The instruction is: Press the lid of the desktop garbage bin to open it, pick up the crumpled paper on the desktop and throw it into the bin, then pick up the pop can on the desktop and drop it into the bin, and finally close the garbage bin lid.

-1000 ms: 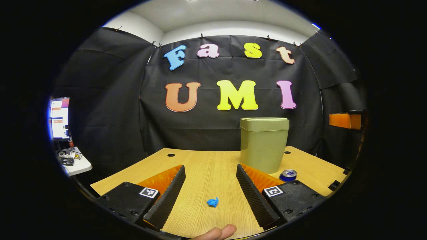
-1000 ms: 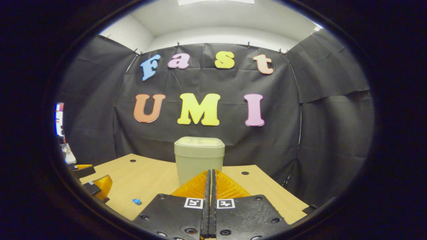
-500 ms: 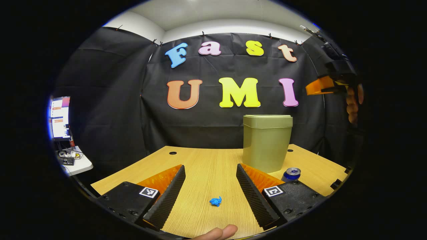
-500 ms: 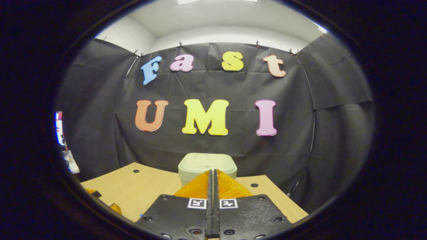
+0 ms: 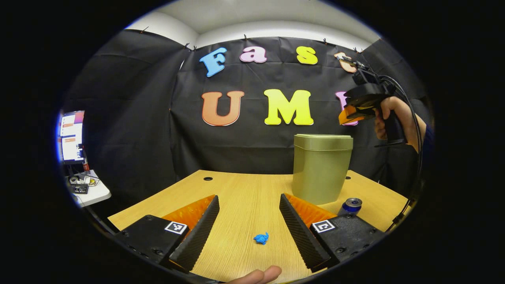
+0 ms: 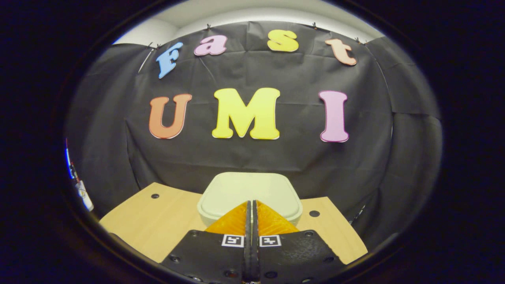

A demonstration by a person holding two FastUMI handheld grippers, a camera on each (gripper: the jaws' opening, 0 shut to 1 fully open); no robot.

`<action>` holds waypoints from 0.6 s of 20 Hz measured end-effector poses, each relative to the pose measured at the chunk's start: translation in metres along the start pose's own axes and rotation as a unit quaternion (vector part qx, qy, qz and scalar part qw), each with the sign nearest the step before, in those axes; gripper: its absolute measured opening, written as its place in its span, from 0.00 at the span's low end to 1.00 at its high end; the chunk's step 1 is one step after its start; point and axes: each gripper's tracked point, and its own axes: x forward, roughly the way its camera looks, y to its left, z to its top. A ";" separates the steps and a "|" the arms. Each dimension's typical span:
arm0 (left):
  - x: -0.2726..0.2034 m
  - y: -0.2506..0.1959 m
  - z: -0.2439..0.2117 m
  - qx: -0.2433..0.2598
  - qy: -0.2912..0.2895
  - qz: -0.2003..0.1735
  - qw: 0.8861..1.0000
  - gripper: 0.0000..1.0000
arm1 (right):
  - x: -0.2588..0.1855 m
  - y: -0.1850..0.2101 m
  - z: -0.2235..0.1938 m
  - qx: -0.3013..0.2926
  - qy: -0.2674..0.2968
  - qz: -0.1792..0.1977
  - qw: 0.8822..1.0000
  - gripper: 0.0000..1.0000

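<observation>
Right tongs [image 6: 250,205] closed, held above shut bin [image 6: 249,191]; left tongs [image 5: 249,213] spread over paper [image 5: 261,238] on desk [image 5: 244,193].

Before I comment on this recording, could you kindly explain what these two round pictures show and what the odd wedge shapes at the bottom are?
There is no robot arm: a person holds a two-finger gripper in each hand, and a fisheye camera rides on each. The wedges are that gripper's own fingers. In the left gripper view, the left gripper is open and empty above a wooden desk. On the desk are a scrap of blue crumpled paper, a green garbage bin with its lid down, and a pop can beside it. The right gripper, in the person's hand, hangs above the bin. In the right gripper view it is shut and empty, looking down at the lid.
</observation>
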 end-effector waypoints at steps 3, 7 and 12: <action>0.003 0.010 0.000 -0.001 0.004 0.007 1.000 0.99 | 0.019 -0.004 0.001 0.006 0.011 -0.009 1.000 0.00; 0.005 0.017 0.002 -0.007 0.003 0.012 1.000 0.99 | 0.037 0.000 -0.007 0.011 0.034 -0.010 0.999 0.00; 0.007 0.020 -0.001 -0.010 0.007 0.015 1.000 0.99 | 0.040 0.008 -0.018 -0.010 0.054 -0.019 0.998 0.00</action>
